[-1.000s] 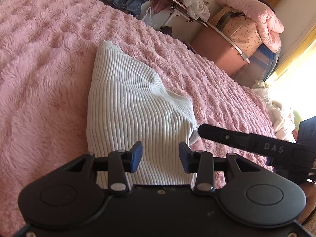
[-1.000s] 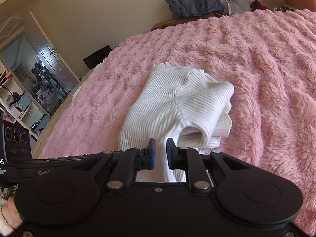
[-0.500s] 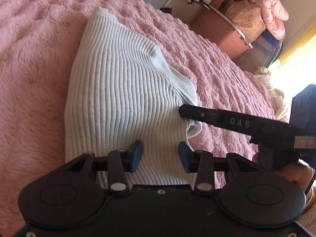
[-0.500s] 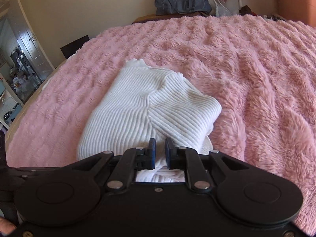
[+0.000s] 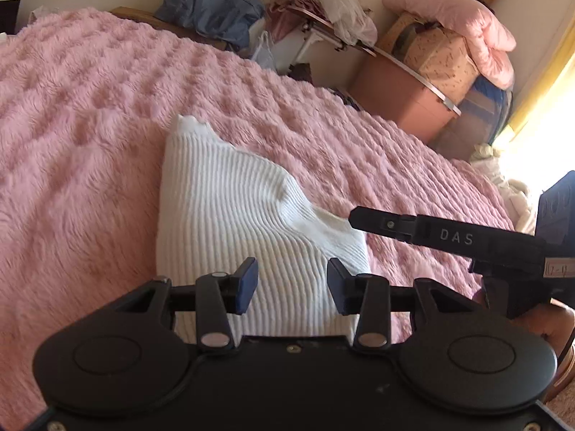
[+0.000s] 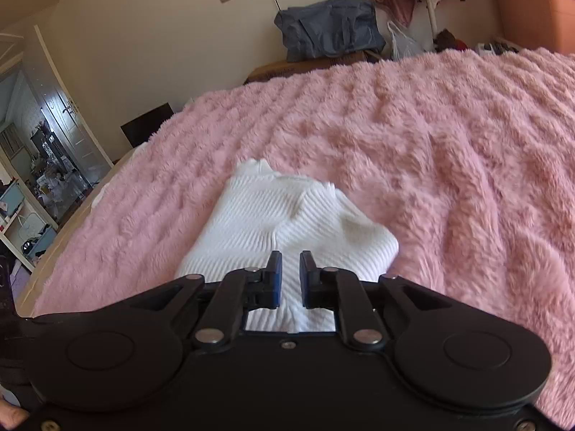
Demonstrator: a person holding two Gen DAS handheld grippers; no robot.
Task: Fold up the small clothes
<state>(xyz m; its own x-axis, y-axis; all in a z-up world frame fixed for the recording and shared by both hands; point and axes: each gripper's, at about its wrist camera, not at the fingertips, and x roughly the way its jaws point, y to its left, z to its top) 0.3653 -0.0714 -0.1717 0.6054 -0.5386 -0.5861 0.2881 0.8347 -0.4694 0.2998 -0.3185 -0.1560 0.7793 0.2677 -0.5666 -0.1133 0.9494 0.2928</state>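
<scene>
- Two claws hang over one white ribbed sweater (image 5: 230, 222), which lies already folded into a compact bundle on the fluffy pink blanket (image 5: 72, 115) of the bed, near its middle.
- Far left of the bundle, the blanket lies rumpled and soft; pressing down there would likely drag pile and cloth together, so any smoothing stroke is best kept on the sweater itself.
- Left claw (image 5: 291, 285): its blue-padded fingers are spread wide with nothing between them, poised above the near edge of the sweater. It looks ready either to pat the fold flat or to take the near hem.
- For a neat result, I would lower it straight down and close on all layers of the near edge together, not just the top one.
- Right claw (image 6: 290, 279): its fingers are nearly together with a narrow gap, and white knit shows in that gap. Whether they actually pinch the cloth I cannot tell.
- From the left view, this claw's arm reaches in beside the sweater's right corner, where the fold bulges (image 5: 337, 230).
- That raised right corner seems the weak spot: tuck it under or press it flat, moving both claws evenly so the bundle does not skew.
</scene>
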